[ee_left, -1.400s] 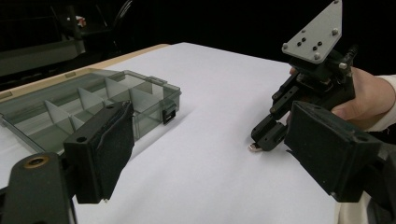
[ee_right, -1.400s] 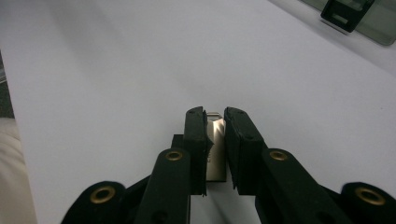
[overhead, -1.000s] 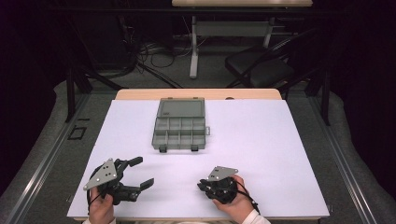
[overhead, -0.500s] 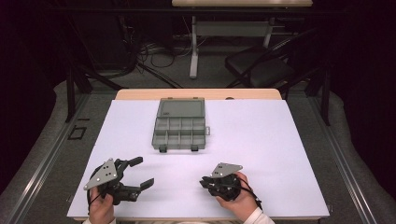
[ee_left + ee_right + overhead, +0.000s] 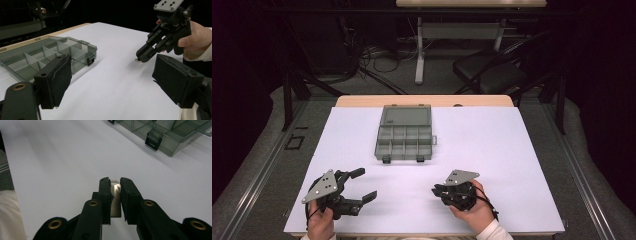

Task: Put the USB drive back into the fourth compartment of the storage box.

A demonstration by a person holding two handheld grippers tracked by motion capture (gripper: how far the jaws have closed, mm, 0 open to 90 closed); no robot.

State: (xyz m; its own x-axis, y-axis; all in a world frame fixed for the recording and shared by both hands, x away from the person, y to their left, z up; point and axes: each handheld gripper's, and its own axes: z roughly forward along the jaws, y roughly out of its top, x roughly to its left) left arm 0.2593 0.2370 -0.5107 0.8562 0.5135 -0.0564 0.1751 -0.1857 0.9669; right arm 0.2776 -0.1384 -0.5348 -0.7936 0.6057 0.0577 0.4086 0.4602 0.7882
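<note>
- My right gripper (image 5: 438, 190) has its jaws drawn in narrow on a small flat metal piece (image 5: 115, 195); in the right gripper view the pads press it from both sides, and its pale top edge pokes out just past the jaw tips.
- From the left gripper view I see the right gripper (image 5: 142, 55) tilted down at the white table cover (image 5: 512, 150), with a sliver of the metal piece (image 5: 137, 60) at the jaw tips, just above the sheet.
- My left gripper (image 5: 362, 184) has its jaws wide apart with nothing between them.
- The clear compartment box (image 5: 404, 140) lies open, lid back, ahead of both pairs of jaws, well apart from them; in the right gripper view its latch (image 5: 153, 139) sits ahead and to the right of my jaw tips.
</note>
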